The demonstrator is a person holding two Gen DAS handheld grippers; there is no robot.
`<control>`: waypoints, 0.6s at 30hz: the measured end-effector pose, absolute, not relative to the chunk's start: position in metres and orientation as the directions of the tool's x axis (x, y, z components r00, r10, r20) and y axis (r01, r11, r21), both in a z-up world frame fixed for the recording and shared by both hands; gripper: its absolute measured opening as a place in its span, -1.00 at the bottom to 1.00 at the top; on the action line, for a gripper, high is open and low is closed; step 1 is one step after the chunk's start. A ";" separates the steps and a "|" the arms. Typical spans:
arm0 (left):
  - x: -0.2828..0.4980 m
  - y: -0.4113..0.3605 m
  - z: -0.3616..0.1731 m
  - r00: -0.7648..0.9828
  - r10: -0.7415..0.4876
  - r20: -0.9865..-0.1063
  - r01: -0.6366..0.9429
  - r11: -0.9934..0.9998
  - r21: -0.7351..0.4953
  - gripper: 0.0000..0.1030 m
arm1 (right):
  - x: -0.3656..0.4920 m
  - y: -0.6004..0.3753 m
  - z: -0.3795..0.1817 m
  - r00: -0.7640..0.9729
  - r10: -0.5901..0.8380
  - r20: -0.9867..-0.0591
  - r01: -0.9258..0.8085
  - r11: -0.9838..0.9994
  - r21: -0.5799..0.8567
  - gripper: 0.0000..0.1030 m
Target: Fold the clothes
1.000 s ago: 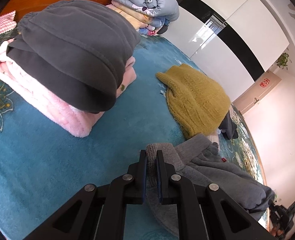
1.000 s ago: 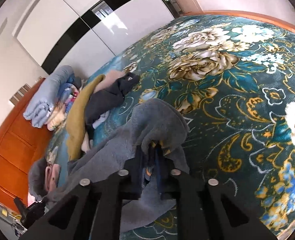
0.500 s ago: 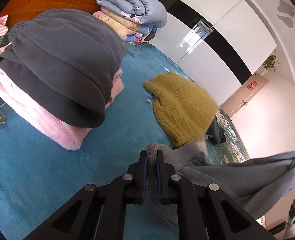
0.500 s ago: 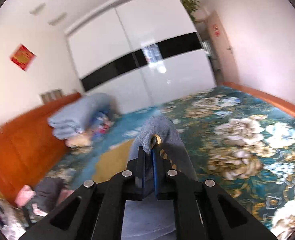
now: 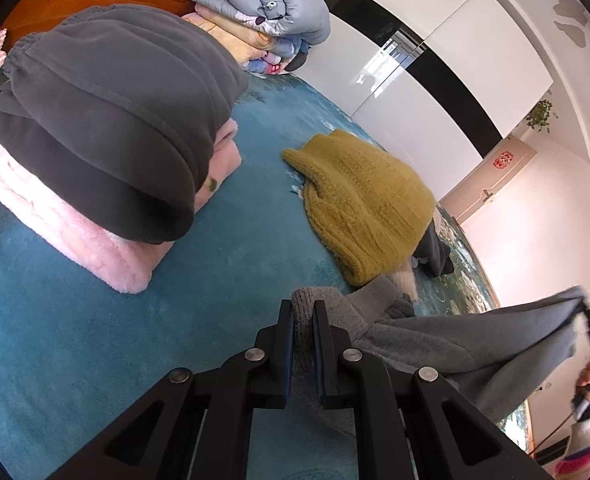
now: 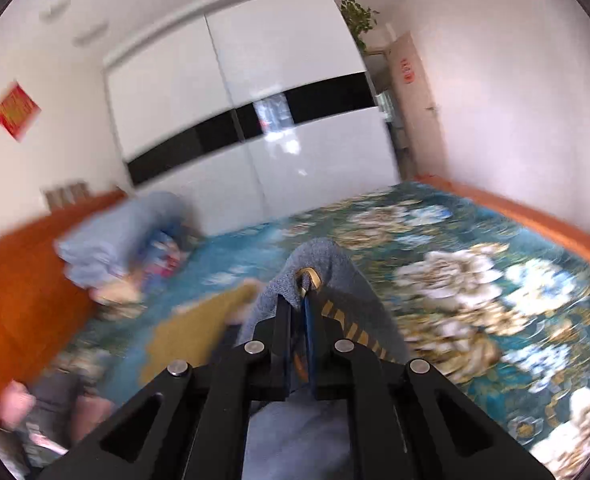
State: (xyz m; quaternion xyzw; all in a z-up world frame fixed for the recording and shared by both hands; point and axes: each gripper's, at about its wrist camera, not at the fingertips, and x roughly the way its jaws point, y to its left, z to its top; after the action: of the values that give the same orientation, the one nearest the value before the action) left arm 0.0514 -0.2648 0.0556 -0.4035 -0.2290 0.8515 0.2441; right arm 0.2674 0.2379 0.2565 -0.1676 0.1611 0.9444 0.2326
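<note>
- Stretching above the bed, the grey garment hangs taut between both grippers.
- Left gripper pinches its ribbed cuff, jaws pressed together.
- Right gripper clamps a grey fold; yellow sweater lies near, open blanket left.

A home bedroom.
A bed with a teal floral cover fills the room, its orange wooden headboard at one end. On the bed lie folded quilts by the headboard, a stack of folded clothes and a mustard sweater. Beside the bed stands a white sliding wardrobe; a door is next to it.
</note>
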 end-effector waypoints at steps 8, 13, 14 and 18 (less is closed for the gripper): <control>0.049 -0.261 0.051 -0.540 0.588 -0.603 -0.215 -0.789 -0.576 -0.82 | 0.220 0.283 0.155 -0.685 0.244 -0.686 -0.539 -0.803 0.253 -0.82; 0.048 -0.258 0.049 -0.541 0.576 -0.613 -0.202 -0.796 -0.570 -0.80 | 0.245 0.297 0.166 -0.744 0.163 -0.648 -0.490 -0.793 0.364 -0.59; 0.047 -0.258 0.048 -0.540 0.576 -0.614 -0.198 -0.796 -0.572 -0.80 | 0.256 0.296 0.170 -0.760 0.171 -0.627 -0.480 -0.799 0.363 -0.36; 0.045 -0.257 0.046 -0.535 0.578 -0.616 -0.182 -0.791 -0.584 -0.80 | 0.291 0.310 0.165 -0.787 0.205 -0.582 -0.493 -0.776 0.394 0.11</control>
State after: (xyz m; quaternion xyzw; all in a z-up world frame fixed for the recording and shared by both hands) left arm 0.0453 -0.2574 0.0459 -0.4266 -0.2318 0.8447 0.2250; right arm 0.2911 0.3097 0.1651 -0.2635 0.2737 0.9047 0.1927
